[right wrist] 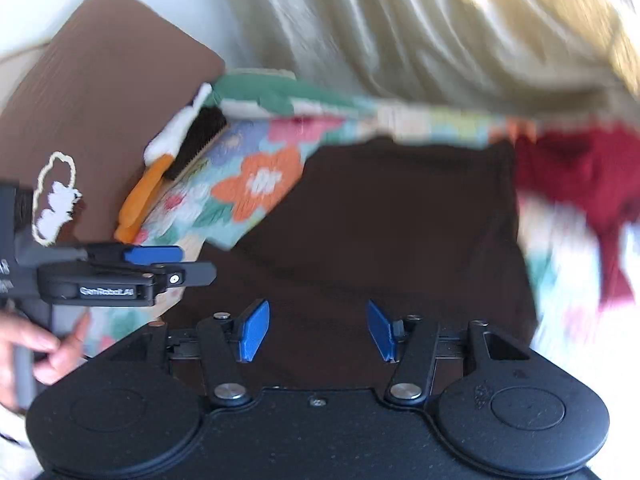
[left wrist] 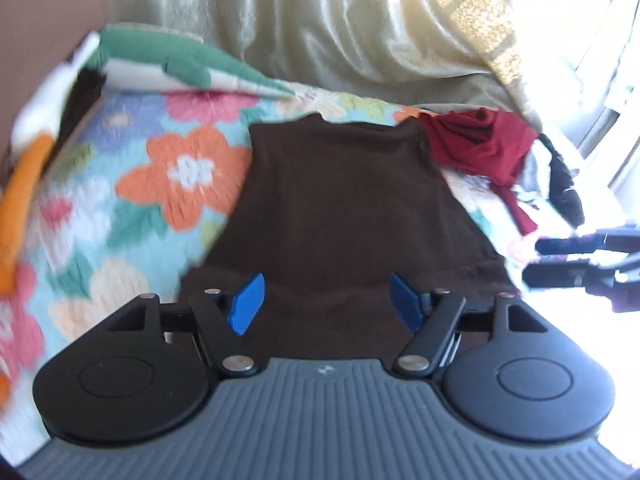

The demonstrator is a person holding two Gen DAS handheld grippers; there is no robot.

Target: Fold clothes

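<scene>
A dark brown garment (left wrist: 340,208) lies flat on the floral bedspread (left wrist: 132,208), folded into a rough rectangle. My left gripper (left wrist: 327,302) hovers over its near edge, open, with no cloth between the blue pads (left wrist: 248,304). The right gripper (left wrist: 532,262) pokes in from the right edge of the left wrist view. In the right wrist view the same brown garment (right wrist: 380,220) fills the middle. My right gripper (right wrist: 318,330) hangs above it, open with nothing between its fingers. The left gripper (right wrist: 198,263) shows at the left, held by a hand (right wrist: 40,352).
A crumpled dark red garment (left wrist: 480,144) lies at the brown one's far right corner, with black and white clothes (left wrist: 560,184) beyond it. Folded green, white, brown and orange items (right wrist: 188,136) are stacked at the far left. A pale curtain (left wrist: 320,20) hangs behind the bed.
</scene>
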